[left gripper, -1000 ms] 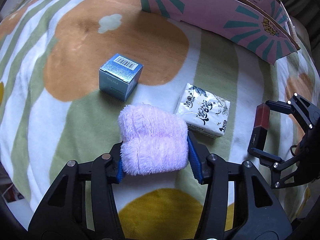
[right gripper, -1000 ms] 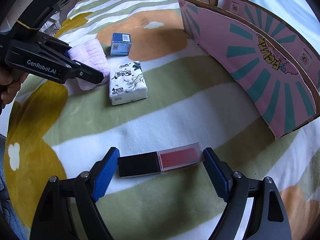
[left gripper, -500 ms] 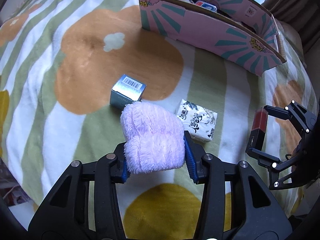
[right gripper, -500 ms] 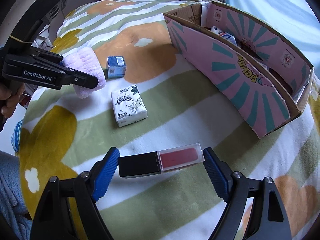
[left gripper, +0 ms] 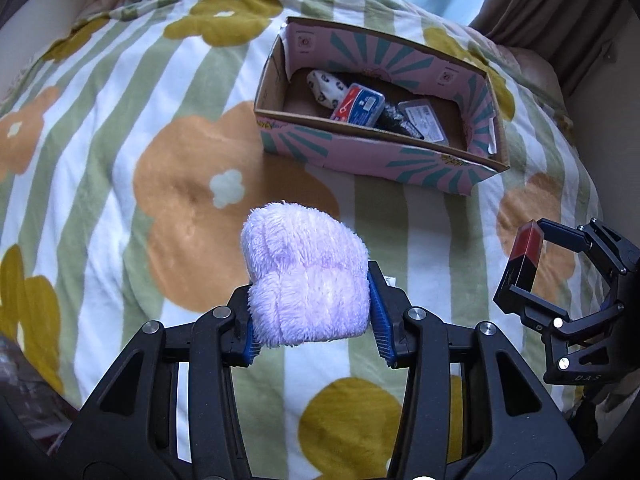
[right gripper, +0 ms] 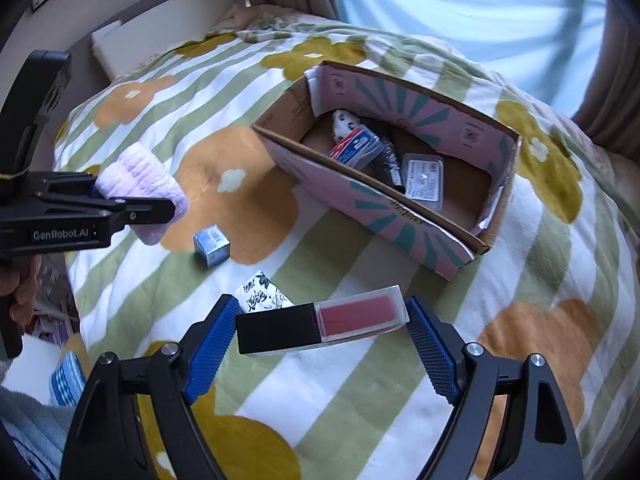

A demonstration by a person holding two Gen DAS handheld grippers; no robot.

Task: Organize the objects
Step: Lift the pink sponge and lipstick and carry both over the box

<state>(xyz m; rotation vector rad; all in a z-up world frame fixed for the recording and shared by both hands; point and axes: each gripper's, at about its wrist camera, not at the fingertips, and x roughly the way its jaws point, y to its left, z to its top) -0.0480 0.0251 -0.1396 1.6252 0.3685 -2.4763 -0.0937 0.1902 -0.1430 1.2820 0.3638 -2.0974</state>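
Right wrist – "GenRobot.AI" on left gripper (right gripper: 136, 212) (jaws clamp towel (right gripper: 142, 188)) | right gripper (right gripper: 320, 328) jaws grip lipstick (right gripper: 320, 324)

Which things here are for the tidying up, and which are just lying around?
For tidying: fluffy purple towel in left gripper, lip gloss in right gripper, pink box, blue carton, tissue pack.

Just there: flowery blanket, curtain.

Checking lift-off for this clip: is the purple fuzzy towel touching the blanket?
Apart. In the right wrist view the purple fuzzy towel hangs clamped in the left gripper, with the blanket and small blue box well below it.
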